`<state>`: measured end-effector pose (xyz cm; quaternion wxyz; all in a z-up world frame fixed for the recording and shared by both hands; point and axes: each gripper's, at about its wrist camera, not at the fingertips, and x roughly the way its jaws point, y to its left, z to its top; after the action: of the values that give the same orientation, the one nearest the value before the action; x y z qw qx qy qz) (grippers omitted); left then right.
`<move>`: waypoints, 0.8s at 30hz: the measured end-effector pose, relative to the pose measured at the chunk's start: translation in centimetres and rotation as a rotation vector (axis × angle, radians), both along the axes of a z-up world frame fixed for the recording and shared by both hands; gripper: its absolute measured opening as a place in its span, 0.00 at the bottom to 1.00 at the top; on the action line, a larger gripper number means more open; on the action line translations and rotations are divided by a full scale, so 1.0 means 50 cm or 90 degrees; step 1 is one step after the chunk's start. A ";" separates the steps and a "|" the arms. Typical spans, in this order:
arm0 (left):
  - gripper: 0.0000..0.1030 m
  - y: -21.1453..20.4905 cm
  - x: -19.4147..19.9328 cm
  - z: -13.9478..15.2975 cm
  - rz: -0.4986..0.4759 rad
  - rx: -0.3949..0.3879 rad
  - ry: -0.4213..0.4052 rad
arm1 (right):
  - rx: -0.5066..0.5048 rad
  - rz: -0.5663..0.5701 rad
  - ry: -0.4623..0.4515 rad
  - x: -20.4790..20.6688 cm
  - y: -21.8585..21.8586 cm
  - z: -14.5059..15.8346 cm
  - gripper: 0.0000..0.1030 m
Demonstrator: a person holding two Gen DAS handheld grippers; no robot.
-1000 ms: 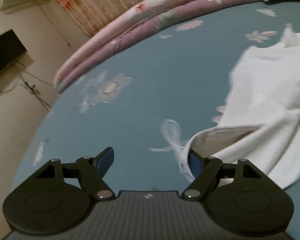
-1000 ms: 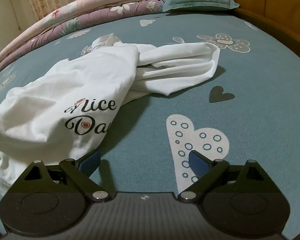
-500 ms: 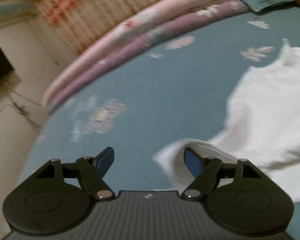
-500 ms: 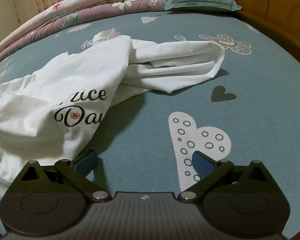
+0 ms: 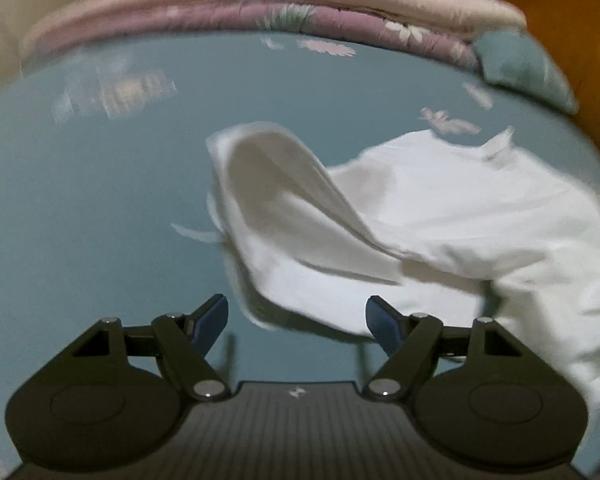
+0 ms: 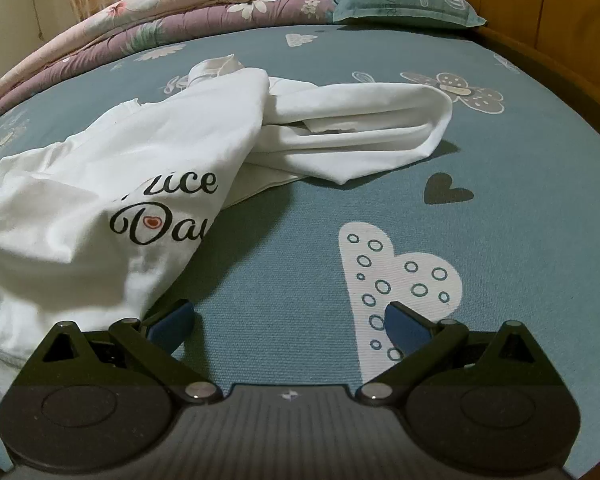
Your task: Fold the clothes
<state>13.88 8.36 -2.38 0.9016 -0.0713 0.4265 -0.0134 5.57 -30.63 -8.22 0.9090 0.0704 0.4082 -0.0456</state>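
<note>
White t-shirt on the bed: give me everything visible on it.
The white t-shirt is thin, soft-looking fabric, crumpled and unfolded on the teal bedsheet. Black script print with a small red heart is partly hidden by a fold; "ice" and "Da" are readable. One part bunches into a rolled wad toward the pillow side; in the left wrist view a flap stands up, blurred. Both grippers' jaws are open, holding nothing; the shirt's edge lies by the right gripper.

The left gripper (image 5: 296,318) hangs with its jaws wide apart, empty, over the blue sheet (image 5: 100,208). A crumpled white shirt (image 5: 440,216) lies ahead, spreading right. Folded quilts (image 5: 260,4) lie far off.
</note>
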 end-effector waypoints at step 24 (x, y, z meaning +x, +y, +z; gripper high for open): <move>0.15 0.038 0.027 -0.111 0.098 -0.275 -0.089 | 0.020 -0.001 -0.007 -0.004 -0.010 0.001 1.00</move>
<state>15.25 10.27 -7.93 0.8910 -0.2939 0.3435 -0.0408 5.38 -31.14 -8.19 0.9101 0.0850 0.4036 -0.0396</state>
